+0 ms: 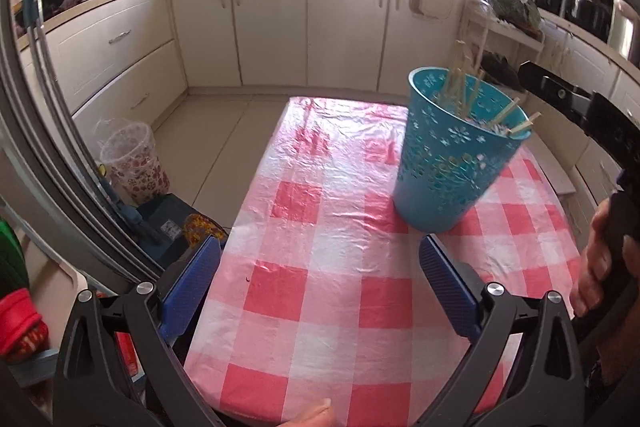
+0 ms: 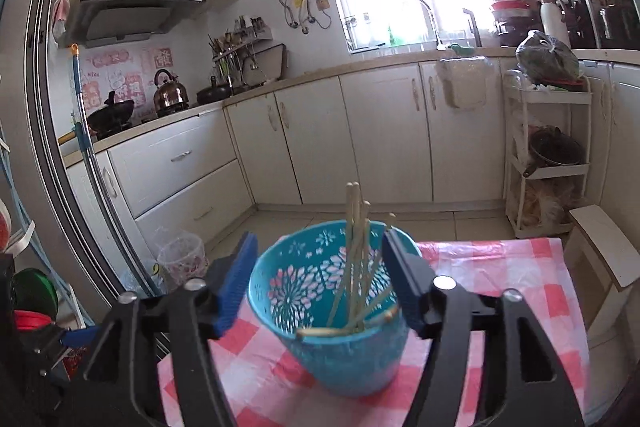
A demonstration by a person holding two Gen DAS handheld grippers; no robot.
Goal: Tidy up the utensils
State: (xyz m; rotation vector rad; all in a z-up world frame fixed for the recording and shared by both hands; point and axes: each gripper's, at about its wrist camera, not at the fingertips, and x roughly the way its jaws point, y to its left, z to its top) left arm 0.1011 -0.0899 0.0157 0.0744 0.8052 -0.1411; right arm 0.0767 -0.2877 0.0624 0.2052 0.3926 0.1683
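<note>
Chopsticks [image 2: 354,267] stood bundled in a teal perforated basket [image 2: 340,339] on a table draped in a red-and-white checked cloth [image 1: 320,267], in a kitchen lined with white cabinets [image 2: 384,131]. The right gripper [image 2: 320,291] hovered just above the basket's rim, its blue-padded fingers [image 2: 236,287] spread wide on either side (nothing between them). The left gripper [image 1: 320,287], likewise spread and empty, was over the bare cloth, near the basket [image 1: 456,155].
</note>
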